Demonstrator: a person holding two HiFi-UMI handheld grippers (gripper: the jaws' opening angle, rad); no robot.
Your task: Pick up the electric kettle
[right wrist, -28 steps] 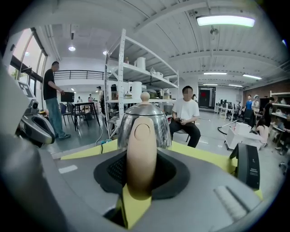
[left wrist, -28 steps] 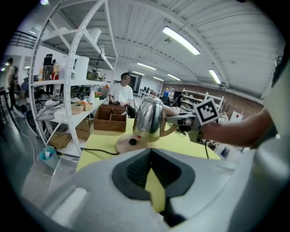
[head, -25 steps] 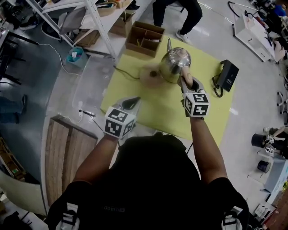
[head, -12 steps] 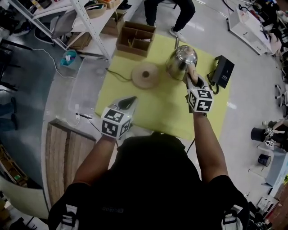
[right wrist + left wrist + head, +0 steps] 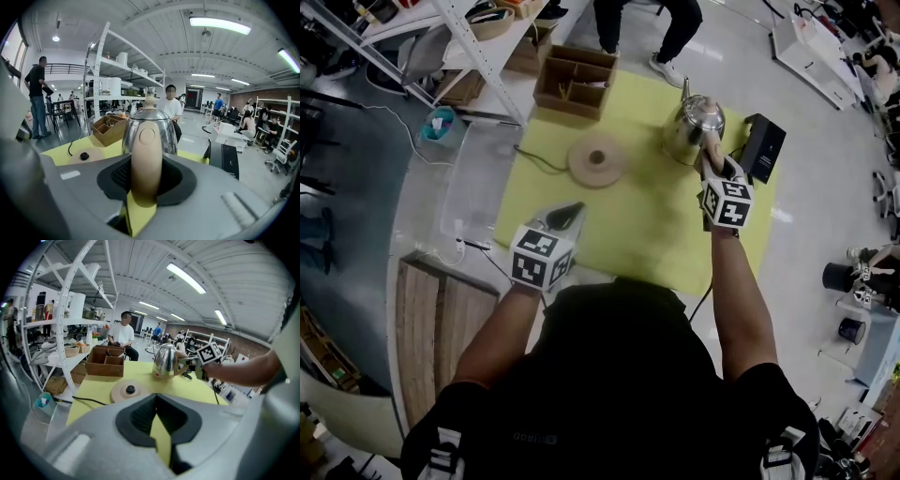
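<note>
The steel electric kettle point(image 5: 694, 127) hangs over the right part of the yellow mat point(image 5: 637, 216), clear of its round beige base point(image 5: 597, 159). My right gripper point(image 5: 710, 155) is shut on the kettle's beige handle point(image 5: 146, 159), which fills the space between the pads; the kettle body point(image 5: 149, 124) rises just beyond. My left gripper point(image 5: 567, 214) hovers low over the mat's near left edge, shut, with nothing in it. From the left gripper view the kettle point(image 5: 165, 361) shows to the right of the base point(image 5: 127, 391).
A wooden compartment box point(image 5: 575, 82) sits at the mat's far edge. A black device point(image 5: 762, 148) with a cord lies just right of the kettle. A white shelving rack point(image 5: 478, 37) stands at the far left, and a seated person point(image 5: 123, 333) is behind the box.
My right gripper has carried the kettle to the right, away from its base and toward the black device. The left gripper has hardly shifted.
</note>
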